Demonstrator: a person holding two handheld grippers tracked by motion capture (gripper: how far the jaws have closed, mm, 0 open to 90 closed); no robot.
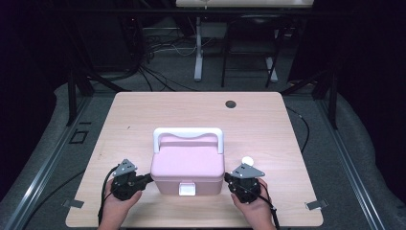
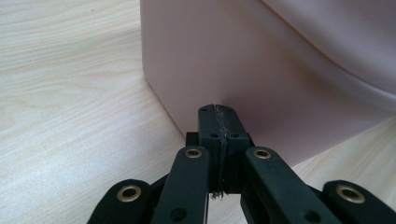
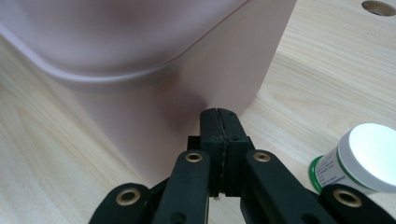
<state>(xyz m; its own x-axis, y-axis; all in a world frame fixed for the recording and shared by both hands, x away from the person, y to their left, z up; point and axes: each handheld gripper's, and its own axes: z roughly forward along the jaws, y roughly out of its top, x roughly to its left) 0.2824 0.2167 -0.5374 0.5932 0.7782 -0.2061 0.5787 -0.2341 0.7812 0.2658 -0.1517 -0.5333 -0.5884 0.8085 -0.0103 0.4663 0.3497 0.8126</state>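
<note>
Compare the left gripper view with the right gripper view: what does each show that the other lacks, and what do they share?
The left gripper view alone adds nothing; its shut gripper meets the pink box at a corner. The right gripper view alone has a white-capped jar and a table hole. Both share shut black jaws against the box's side, on the wooden table.

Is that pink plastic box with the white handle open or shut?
Shut. The pink plastic box has its lid lying flat on the base, the white front latch down, and the white handle folded back.
</note>
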